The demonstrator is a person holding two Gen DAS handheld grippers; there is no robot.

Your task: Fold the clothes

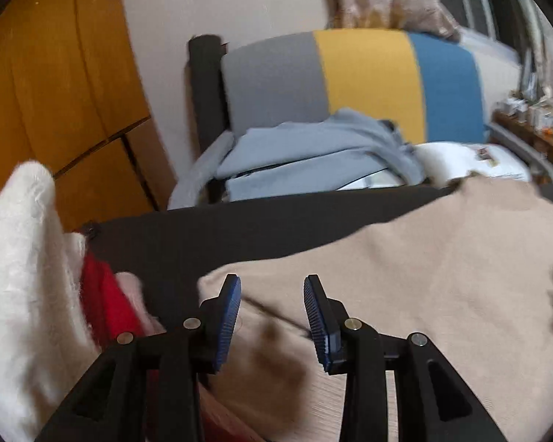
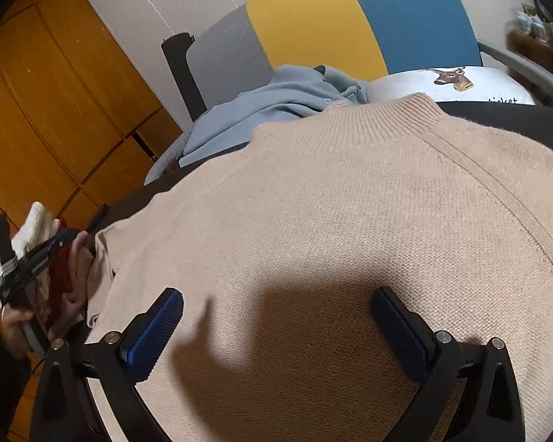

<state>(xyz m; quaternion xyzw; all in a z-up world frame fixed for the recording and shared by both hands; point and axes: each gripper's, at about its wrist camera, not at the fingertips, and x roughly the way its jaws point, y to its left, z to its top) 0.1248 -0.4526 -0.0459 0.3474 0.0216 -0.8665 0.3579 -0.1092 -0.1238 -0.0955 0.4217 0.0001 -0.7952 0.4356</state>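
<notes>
One beige knit sweater [image 2: 331,221] lies spread on a dark table [image 1: 261,228], ribbed collar [image 2: 383,110] toward the far edge. At the table's left end: a pile w/ one white fluffy garment [image 1: 22,258] and one red garment [image 1: 107,302]. Beyond the table: one chair w/ grey, yellow and blue striped back [image 1: 368,77], holding one light-blue garment [image 1: 313,151] and one white printed item [image 2: 457,83].

Two grippers. Left gripper [image 1: 272,318]: jaws apart, nothing between them, over the sweater's left edge; left-wrist view blurred. Right gripper [image 2: 276,331]: jaws spread wide, nothing between them, above the sweater's body. In the right-wrist view, a hand [image 2: 14,326] holds the left tool beside the pile.
</notes>
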